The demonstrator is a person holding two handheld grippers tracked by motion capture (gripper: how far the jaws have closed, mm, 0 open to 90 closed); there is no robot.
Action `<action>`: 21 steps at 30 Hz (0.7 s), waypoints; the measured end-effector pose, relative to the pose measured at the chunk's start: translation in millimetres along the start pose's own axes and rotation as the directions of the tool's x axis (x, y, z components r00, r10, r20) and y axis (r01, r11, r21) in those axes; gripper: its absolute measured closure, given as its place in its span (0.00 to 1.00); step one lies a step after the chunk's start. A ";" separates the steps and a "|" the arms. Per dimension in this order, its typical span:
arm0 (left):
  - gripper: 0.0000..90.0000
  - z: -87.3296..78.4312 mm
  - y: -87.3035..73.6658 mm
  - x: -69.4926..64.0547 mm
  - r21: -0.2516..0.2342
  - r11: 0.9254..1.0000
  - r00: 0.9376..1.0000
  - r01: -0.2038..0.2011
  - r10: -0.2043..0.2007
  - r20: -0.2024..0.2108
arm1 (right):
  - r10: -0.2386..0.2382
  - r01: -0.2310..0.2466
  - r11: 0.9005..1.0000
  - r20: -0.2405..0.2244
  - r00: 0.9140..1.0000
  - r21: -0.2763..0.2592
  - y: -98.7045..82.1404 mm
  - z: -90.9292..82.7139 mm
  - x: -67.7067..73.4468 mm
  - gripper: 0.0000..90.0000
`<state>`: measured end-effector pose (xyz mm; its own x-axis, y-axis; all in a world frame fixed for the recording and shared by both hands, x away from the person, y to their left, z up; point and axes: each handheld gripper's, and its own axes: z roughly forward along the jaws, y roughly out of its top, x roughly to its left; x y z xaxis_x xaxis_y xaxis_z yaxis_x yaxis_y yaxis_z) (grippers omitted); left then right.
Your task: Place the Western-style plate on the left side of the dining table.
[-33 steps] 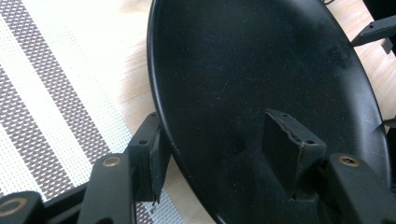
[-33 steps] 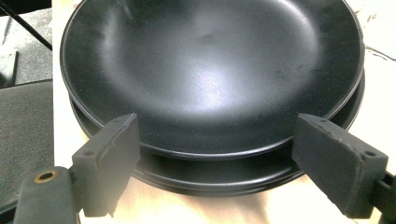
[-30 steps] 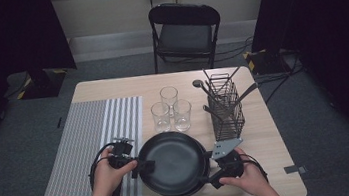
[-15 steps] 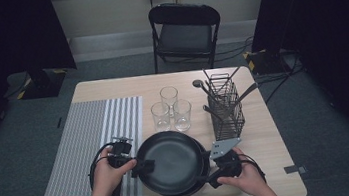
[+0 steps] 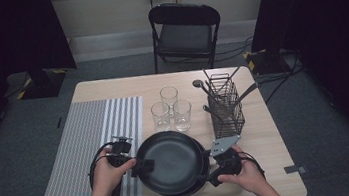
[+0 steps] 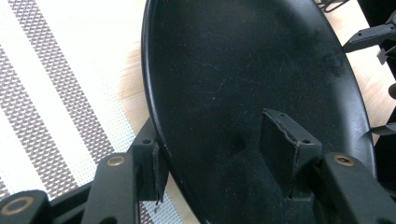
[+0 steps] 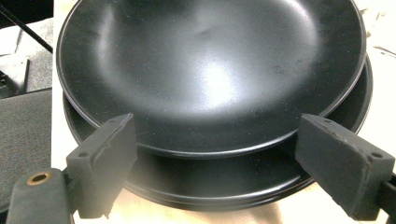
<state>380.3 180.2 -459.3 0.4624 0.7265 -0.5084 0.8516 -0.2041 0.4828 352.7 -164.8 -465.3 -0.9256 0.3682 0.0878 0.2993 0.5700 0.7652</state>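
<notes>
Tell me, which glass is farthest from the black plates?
The back glass, alone behind the other two glasses, which stand side by side nearer the black plates.

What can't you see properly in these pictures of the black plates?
- How many plates lie under the top plate: in the right gripper view it hides most of the stack.
- Left gripper grip, left gripper view: one jaw is over the plate, the other under its rim; pad contact is unclear.
- Utensils in the wire caddy, high view: too small to name.

Beyond the plates (image 5: 173,163) stand three glasses (image 5: 170,110) and a wire caddy (image 5: 225,106) — passage blocked; striped mat (image 5: 92,138) at left lies bare.
</notes>
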 end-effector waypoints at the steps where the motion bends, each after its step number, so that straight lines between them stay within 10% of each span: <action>1: 0.50 0.1 -0.1 0.0 0.000 1.000 1.000 0.001 -0.001 -0.001 | -0.001 0.001 1.000 0.001 1.000 0.000 0.1 0.1 0.0 0.14; 21: 0.50 -2.8 1.7 1.5 -0.014 1.000 1.000 0.025 -0.025 -0.017 | -0.007 0.007 1.000 0.004 1.000 0.001 3.9 4.9 -1.5 0.14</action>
<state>381.7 182.8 -457.3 0.4367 0.7423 -0.5082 0.8594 -0.1771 0.4797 356.4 -159.5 -465.5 -0.9267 0.3672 0.0804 0.2934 0.5729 0.7653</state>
